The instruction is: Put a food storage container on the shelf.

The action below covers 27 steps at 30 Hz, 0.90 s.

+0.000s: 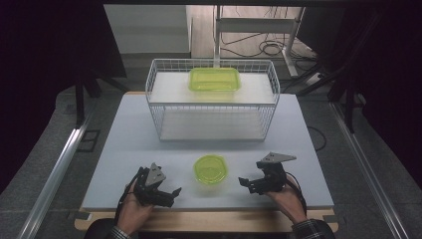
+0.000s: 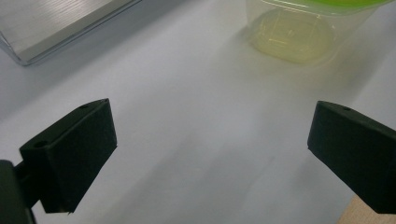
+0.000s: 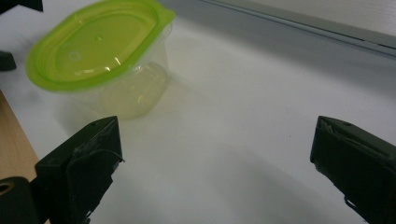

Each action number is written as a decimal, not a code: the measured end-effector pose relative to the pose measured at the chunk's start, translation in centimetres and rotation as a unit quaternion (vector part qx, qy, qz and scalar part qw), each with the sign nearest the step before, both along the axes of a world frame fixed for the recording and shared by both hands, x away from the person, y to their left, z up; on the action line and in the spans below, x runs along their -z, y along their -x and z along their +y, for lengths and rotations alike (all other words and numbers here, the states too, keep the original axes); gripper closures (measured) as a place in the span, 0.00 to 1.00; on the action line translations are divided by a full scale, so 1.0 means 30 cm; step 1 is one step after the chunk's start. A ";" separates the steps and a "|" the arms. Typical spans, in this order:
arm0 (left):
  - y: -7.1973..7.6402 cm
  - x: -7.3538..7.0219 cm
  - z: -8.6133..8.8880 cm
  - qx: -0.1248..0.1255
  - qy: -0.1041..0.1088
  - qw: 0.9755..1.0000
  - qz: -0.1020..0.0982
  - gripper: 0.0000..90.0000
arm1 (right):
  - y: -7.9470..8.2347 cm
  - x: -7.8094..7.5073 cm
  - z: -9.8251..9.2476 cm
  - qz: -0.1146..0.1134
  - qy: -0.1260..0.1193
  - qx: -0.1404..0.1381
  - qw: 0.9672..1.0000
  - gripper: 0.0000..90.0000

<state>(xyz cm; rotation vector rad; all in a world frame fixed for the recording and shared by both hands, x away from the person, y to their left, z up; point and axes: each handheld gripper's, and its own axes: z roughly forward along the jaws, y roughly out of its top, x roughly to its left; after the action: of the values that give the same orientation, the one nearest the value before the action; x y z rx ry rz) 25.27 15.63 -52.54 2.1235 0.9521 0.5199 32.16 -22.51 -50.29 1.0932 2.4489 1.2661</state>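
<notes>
Tub [image 1: 210,169] w/ green lid sits mid-bench [image 1: 124,149], between left hand-held gripper [image 1: 168,193] and right hand-held gripper [image 1: 247,183], both jaws wide, empty. We reckon light, thin, slick plastic; grip under the lid rim.

So there's a small round container [image 1: 210,169] sitting near the front edge of the white table [image 1: 124,149], clear plastic body with a bright lime-green lid [image 3: 95,44] snapped on top. It stands upright, and the lid has a little tab sticking out on one side. The body looks see-through and I can't make out anything inside it.

Further back there's a white wire basket [image 1: 212,99] with a rectangular container [image 1: 214,79] on its upper shelf, same lime-green colour, lying flat. The two containers are well apart, the round one in front of the basket.
</notes>
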 end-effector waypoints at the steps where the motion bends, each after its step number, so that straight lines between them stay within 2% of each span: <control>1: 0.000 0.001 -0.001 0.001 0.000 1.000 0.000 0.01 | -0.006 -0.004 0.001 0.006 -0.004 0.002 1.000 0.02; 5: -0.002 0.003 -0.003 0.001 -0.002 1.000 0.001 0.02 | -0.031 -0.024 0.008 0.033 -0.027 0.004 0.999 0.02; 14: -0.003 0.003 0.000 -0.003 -0.003 1.000 -0.001 0.02 | -0.089 -0.063 0.049 0.070 -0.052 -0.012 0.996 0.04; 20: -0.003 0.004 0.000 0.000 -0.007 1.000 -0.001 0.02 | -0.120 -0.079 0.087 0.080 -0.056 -0.025 0.995 0.21; 21: -0.003 0.004 -0.001 0.000 -0.009 1.000 -0.001 0.02 | -0.126 -0.076 0.095 0.087 -0.058 -0.029 0.994 0.26; 27: -0.003 0.007 -0.007 0.002 -0.016 1.000 -0.004 0.02 | -0.152 -0.057 0.126 0.113 -0.065 -0.047 0.990 0.46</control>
<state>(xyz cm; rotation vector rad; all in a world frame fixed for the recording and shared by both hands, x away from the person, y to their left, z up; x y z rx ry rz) 25.36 15.43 -52.75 2.1503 0.9398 0.5453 36.73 -18.73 -48.58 1.2285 2.6427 1.4189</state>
